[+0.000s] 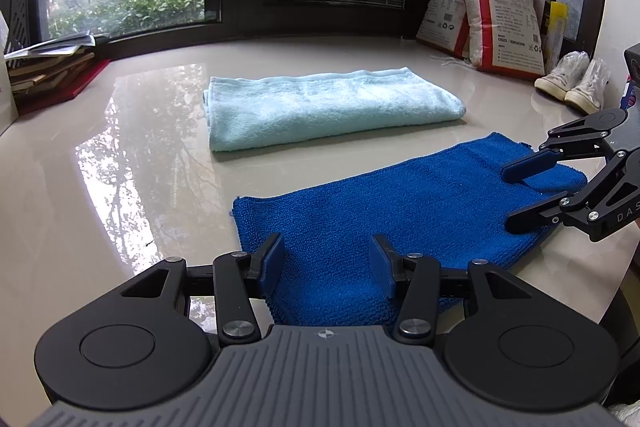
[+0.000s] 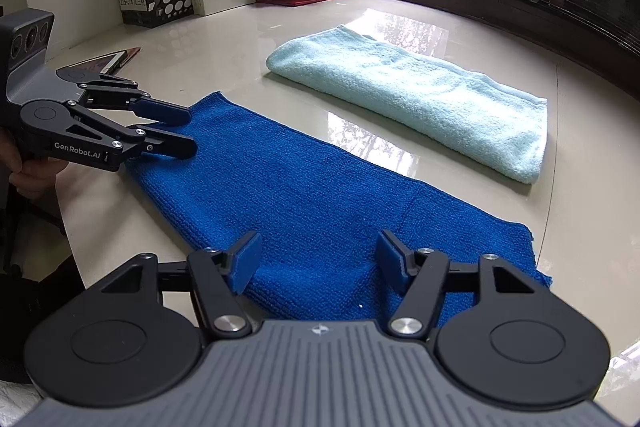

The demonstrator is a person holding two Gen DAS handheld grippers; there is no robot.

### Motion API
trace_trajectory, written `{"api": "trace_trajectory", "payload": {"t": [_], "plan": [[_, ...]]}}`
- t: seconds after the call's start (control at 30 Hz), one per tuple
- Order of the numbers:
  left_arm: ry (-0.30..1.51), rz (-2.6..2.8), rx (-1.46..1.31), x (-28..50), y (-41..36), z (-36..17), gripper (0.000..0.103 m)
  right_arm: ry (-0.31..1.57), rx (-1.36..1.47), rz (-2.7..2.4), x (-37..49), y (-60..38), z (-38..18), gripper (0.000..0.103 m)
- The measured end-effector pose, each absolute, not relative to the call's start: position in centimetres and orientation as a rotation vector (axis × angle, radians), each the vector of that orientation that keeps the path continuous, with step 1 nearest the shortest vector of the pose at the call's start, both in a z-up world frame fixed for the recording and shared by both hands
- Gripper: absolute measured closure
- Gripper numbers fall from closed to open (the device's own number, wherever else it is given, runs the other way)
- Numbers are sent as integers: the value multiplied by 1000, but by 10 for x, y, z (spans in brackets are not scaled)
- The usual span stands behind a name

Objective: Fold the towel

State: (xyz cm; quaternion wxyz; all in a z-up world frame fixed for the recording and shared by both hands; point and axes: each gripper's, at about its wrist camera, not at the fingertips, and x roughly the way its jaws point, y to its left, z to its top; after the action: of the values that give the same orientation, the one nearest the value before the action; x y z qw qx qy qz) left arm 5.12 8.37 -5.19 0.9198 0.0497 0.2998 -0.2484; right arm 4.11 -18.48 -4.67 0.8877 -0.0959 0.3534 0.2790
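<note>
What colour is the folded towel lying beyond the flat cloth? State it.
Pale aqua-blue towel, clearest in the right wrist view.

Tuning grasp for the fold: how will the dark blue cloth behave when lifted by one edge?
The blue cloth lies thin and flat, so it likely drapes limp. Its knobbly weave probably grips the pads well. The table is glossy, so it may slide if pushed.

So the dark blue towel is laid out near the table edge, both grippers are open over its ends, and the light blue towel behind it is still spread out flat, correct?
Not quite. The light blue towel is already folded into a thick stack, as the right wrist view shows. The rest holds: the dark blue towel lies flat, left gripper and right gripper open over its ends.
</note>
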Motion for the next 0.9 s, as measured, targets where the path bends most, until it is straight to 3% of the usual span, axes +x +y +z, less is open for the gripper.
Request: {"api": "trace_trajectory", "payload": {"t": [0.9], "plan": [[609,-522,115,51,83,-53,52,768,-153,470,8,-233,-44,35]]}}
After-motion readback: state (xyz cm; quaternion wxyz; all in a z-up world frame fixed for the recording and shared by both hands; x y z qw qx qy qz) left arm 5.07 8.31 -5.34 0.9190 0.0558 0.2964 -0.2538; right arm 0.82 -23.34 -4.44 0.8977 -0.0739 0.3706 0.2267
